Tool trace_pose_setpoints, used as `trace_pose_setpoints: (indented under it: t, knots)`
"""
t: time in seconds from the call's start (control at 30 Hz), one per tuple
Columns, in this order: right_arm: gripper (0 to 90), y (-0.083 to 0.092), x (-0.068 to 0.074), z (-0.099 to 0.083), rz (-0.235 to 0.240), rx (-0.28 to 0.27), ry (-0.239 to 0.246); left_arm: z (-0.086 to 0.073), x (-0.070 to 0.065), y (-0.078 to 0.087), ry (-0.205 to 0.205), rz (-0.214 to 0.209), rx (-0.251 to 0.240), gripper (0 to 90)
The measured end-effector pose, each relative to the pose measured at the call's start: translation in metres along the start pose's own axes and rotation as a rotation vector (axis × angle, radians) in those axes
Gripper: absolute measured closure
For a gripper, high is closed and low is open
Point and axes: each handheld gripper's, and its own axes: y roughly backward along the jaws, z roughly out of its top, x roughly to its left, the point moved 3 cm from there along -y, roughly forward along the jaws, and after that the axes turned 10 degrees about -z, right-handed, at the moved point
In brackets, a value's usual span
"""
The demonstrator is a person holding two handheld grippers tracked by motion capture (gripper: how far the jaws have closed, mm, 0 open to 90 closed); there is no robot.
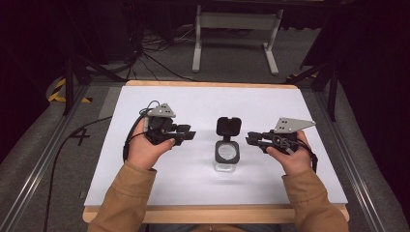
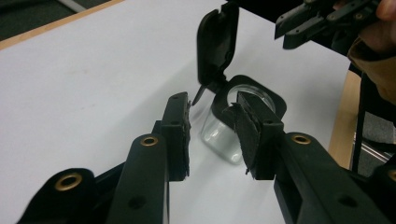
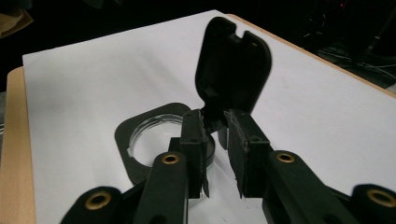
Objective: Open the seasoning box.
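A small clear jar (image 1: 227,153) with a black collar stands in the middle of the white sheet (image 1: 193,104), its black flip lid (image 1: 228,126) swung up and open. My left gripper (image 1: 187,135) hovers just left of the jar, jaws apart and empty. To the jar's right, my right gripper (image 1: 252,139) is open too, with nothing between its pads. In the left gripper view the jaws (image 2: 210,105) point at the jar (image 2: 219,135) and raised lid (image 2: 217,42), with the other gripper (image 2: 308,23) beyond. The right gripper view has its jaws (image 3: 212,119) just short of the lid (image 3: 233,65) and collar (image 3: 126,140).
The sheet covers a wooden table (image 1: 212,212) whose edge shows at front and back. Metal rails (image 1: 43,159) run along both sides. Cables (image 1: 154,53) and a white stand (image 1: 237,29) are on the floor behind.
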Motion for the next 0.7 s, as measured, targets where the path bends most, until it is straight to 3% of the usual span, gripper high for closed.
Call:
trace_pose_setpoints:
  t: [0.17, 0.33, 0.53, 0.7]
  knots:
    - [74.0, 0.001, -0.014, 0.000, -0.024, 0.028, -0.038, -0.015, 0.012, 0.012, 0.030, 0.037, 0.007, 63.8]
    - [70.9, 0.004, -0.028, -0.001, -0.055, 0.054, -0.053, -0.024, 0.020, 0.019, 0.053, 0.046, 0.012, 60.6]
    - [67.1, 0.003, -0.045, -0.014, -0.108, 0.129, -0.057, -0.037, 0.038, 0.019, 0.072, 0.077, 0.044, 58.0]
    - [64.8, 0.004, -0.058, -0.024, -0.145, 0.159, -0.078, -0.047, 0.050, 0.015, 0.095, 0.077, 0.069, 55.1]
